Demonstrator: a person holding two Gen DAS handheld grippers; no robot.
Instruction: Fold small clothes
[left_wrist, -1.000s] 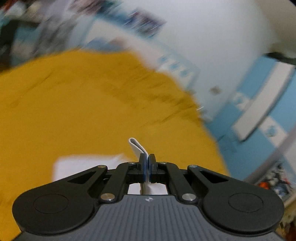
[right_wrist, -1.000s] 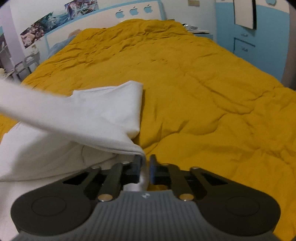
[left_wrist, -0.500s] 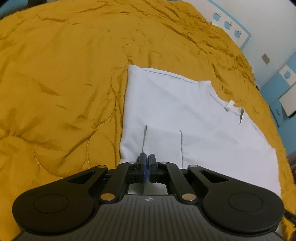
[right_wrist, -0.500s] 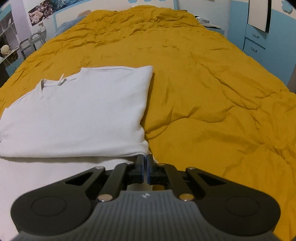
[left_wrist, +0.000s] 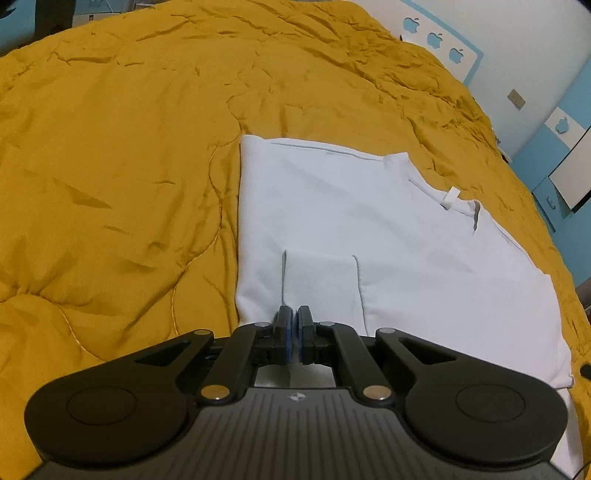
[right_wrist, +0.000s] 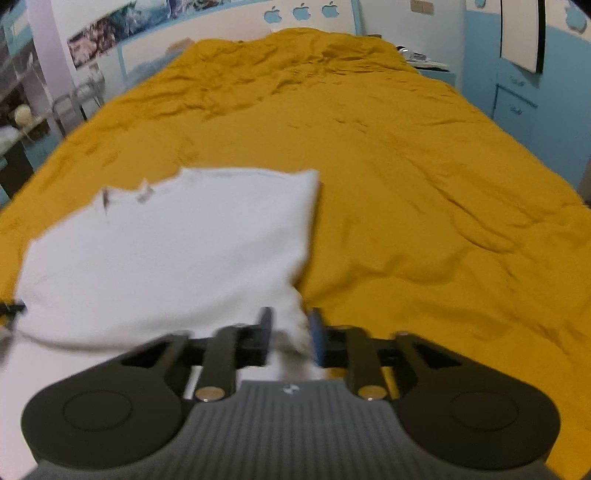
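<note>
One fold looks done — the white shirt (left_wrist: 369, 236) lies doubled, mid-frame, on the yellow bed (left_wrist: 110, 147). Left tool (left_wrist: 294, 332) pinches its near edge; right tool (right_wrist: 290, 332) gapes around a corner. More folds remain, I'd say.

White T-shirt (left_wrist: 369, 229): folded flat on mustard bedspread, centre to lower right of left view; collar with small tag toward right; sleeve folded onto body at lower centre. Blurred at centre-left in right view (right_wrist: 166, 258).
</note>
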